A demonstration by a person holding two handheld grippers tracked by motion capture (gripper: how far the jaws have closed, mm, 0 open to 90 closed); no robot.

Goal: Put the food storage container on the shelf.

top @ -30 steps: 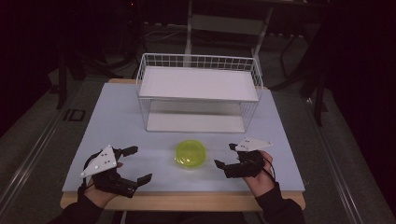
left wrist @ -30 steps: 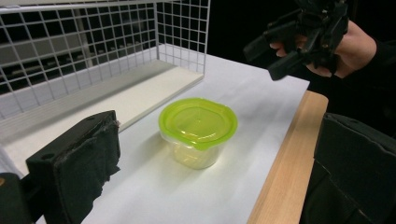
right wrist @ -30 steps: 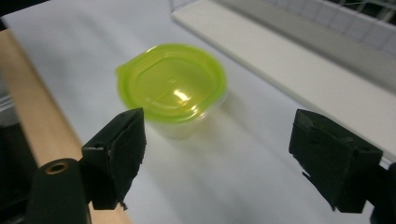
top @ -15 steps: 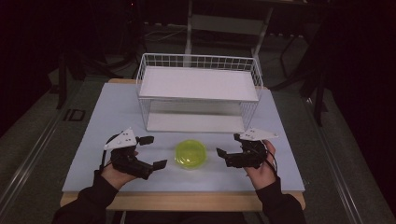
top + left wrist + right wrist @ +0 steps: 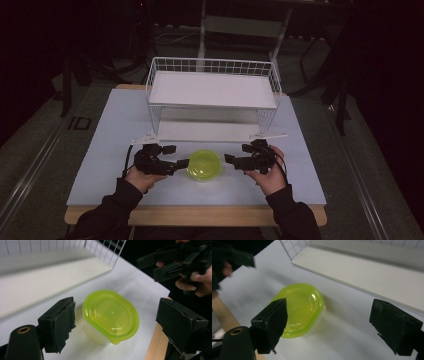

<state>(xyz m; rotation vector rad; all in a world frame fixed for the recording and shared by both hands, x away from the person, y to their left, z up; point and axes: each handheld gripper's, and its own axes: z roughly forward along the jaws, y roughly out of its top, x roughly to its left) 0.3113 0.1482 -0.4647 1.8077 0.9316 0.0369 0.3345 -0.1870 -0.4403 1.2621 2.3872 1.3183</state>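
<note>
Tool jaws on both sides stand spread, with nothing pinched between them: the left tool (image 5: 172, 156) sits just to the left of the lidded yellow-green container (image 5: 204, 164), and the right tool (image 5: 239, 155) just to its right, so that the container lies between the two hands on the tabletop (image 5: 105, 140). The left tool's jaws have just been closing a little, yet in the left gripper view the container (image 5: 110, 315) lies ahead of the pads (image 5: 61, 323) and between their lines, untouched; that narrowing looks like a fitting of the gap to the container's width before a grasp. In the right gripper view the container (image 5: 300, 307) sits nearer the left jaw, off the middle of the gap, so this tool seems placed to steady or flank rather than to seize. The container stands upright, lid on, just in front of the white wire rack (image 5: 212, 90), probably so that it can be lifted onto one of the rack's shelves.
</note>
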